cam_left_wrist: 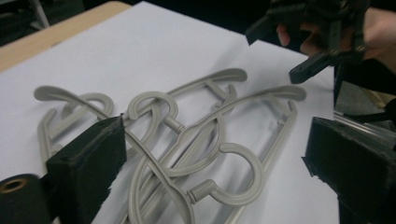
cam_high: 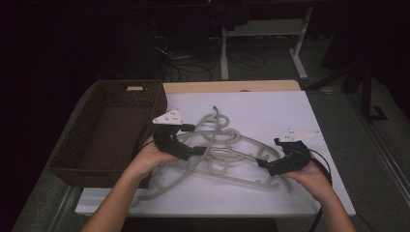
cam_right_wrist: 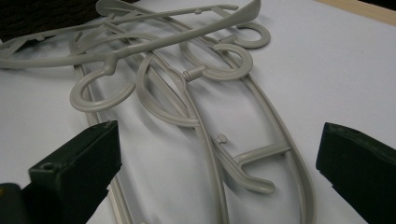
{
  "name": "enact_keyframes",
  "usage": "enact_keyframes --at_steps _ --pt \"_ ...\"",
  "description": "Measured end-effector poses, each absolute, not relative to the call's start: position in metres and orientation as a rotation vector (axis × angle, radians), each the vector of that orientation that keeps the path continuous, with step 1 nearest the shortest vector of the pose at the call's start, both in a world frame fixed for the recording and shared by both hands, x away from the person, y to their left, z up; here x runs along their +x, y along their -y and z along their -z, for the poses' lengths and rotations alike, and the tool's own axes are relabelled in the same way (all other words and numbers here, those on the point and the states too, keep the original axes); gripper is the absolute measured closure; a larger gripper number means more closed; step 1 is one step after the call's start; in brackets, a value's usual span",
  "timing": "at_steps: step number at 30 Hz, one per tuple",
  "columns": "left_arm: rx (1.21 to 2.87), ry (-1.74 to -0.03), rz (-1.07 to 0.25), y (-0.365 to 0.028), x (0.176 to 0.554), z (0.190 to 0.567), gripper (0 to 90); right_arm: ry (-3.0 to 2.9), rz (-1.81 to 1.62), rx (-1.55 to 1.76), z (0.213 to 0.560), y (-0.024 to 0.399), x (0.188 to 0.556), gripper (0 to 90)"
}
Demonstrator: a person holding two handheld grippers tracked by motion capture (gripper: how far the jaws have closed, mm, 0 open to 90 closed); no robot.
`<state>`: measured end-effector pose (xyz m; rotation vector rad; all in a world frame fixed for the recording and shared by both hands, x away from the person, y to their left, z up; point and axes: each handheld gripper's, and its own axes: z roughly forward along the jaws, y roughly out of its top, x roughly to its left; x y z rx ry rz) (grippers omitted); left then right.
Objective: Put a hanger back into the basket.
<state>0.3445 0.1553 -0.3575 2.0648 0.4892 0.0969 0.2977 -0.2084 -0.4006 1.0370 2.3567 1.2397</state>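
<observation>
While both grippers [cam_high: 200,151] [cam_high: 263,163] hover with jaws wide and empty over tangled hangers [cam_high: 222,150], 1 hook at 12 o'clock beats grabbing the knot; basket [cam_high: 72,164] waits at 9.

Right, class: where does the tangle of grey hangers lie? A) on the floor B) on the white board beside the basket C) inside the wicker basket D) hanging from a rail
B: the grey hangers lie in a tangled heap on the white board, to the right of the brown wicker basket.
</observation>
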Motion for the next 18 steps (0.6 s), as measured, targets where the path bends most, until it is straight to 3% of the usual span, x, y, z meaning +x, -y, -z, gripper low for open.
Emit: enact_keyframes --at_steps 7,18 --pt "2.147 -0.514 -0.133 -0.133 0.355 0.377 19.7 -2.354 -1.241 1.047 0.401 0.209 0.298 0.0" --pt "2.246 -0.652 -0.188 -0.103 0.402 0.401 40.9 -2.340 -1.260 1.053 0.399 0.211 0.297 0.0"
